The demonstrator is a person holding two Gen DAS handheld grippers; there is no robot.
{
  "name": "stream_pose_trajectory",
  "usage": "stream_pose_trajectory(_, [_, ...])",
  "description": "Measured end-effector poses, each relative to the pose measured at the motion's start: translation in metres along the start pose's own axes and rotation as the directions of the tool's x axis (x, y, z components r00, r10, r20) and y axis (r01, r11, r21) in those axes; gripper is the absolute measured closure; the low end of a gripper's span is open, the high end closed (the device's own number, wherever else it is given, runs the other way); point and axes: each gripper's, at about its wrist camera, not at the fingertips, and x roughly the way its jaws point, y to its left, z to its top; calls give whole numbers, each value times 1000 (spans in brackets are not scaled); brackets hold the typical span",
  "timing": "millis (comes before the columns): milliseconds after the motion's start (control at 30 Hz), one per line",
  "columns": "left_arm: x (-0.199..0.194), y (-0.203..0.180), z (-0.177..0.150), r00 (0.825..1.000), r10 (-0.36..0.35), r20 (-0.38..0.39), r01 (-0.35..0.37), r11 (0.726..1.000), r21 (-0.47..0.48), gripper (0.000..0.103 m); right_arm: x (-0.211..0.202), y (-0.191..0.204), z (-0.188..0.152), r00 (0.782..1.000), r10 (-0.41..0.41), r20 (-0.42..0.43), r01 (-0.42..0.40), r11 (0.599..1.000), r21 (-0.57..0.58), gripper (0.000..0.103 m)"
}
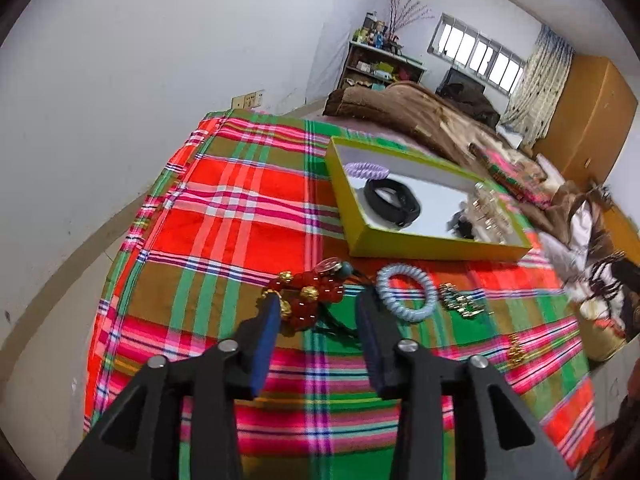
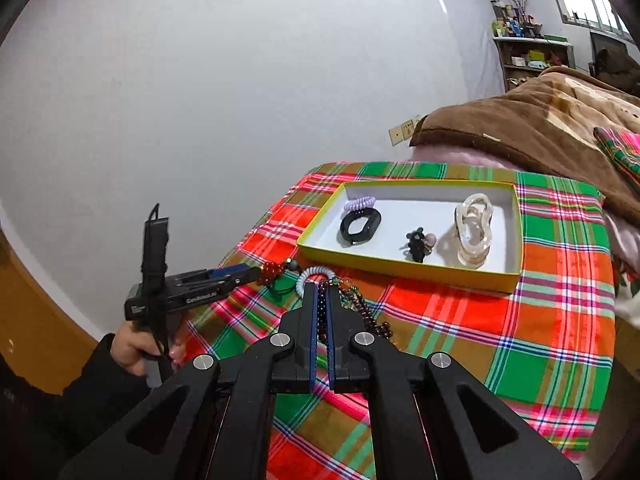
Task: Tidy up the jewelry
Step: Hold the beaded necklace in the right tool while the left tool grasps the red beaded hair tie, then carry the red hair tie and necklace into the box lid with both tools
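Right wrist view: right gripper (image 2: pixel 320 292) pinching dark bead strand (image 2: pixel 366 312); left gripper (image 1: pixel 320 300) spread beside red bracelet (image 1: pixel 316 286); yellow box (image 2: pixel 400 266) holding black band (image 2: pixel 358 226), mid-bedspread (image 2: pixel 540 320).

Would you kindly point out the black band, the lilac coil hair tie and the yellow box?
black band (image 2: pixel 355 225): right wrist view, its left side.
lilac coil hair tie (image 2: pixel 359 203): right wrist view, coil's middle.
yellow box (image 2: pixel 400 267): right wrist view, near wall.
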Motion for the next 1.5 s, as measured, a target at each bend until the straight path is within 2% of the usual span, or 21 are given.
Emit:
stream_pose_trajectory(133, [16, -3, 1, 999, 22, -38, -20, 999, 37, 59, 2, -2, 0, 1000, 8, -7, -8, 1000, 3, 100])
stream_pose_trajectory(300, [25, -11, 6, 998, 63, -32, -60, 995, 80, 60, 5, -5, -1, 1000, 9, -14, -9, 1000, 9, 100])
stream_pose_trajectory(333, [25, -10, 6, 998, 63, -29, -61, 995, 79, 63, 5, -6, -2, 1000, 8, -16, -8, 1000, 11, 100])
stream_pose_trajectory(433, [26, -6, 6, 997, 69, -19, -68, 995, 70, 89, 7, -8, -3, 1000, 9, -19, -8, 1000, 16, 100])
stream_pose_trajectory(467, [24, -3, 6, 999, 46, -14, -45, 998, 55, 93, 7, -8, -4, 1000, 8, -20, -8, 1000, 17, 100])
stream_pose_trajectory(833, [-10, 8, 3, 997, -13, 72, 15, 1000, -20, 94, 5, -7, -4, 1000, 3, -5, -3, 1000, 19, 100])
stream_pose_trajectory(1167, [-46, -22, 15, 991, -56, 119, 55, 998, 13, 94, 3, -8, 6, 999, -42, 20, 42, 999, 13, 100])
stream_pose_trajectory(1500, [-31, -55, 43, 987, -120, 105, 113, 992, 62, 94, 21, -22, 35, 996, -88, 8, 88, 996, -10, 100])
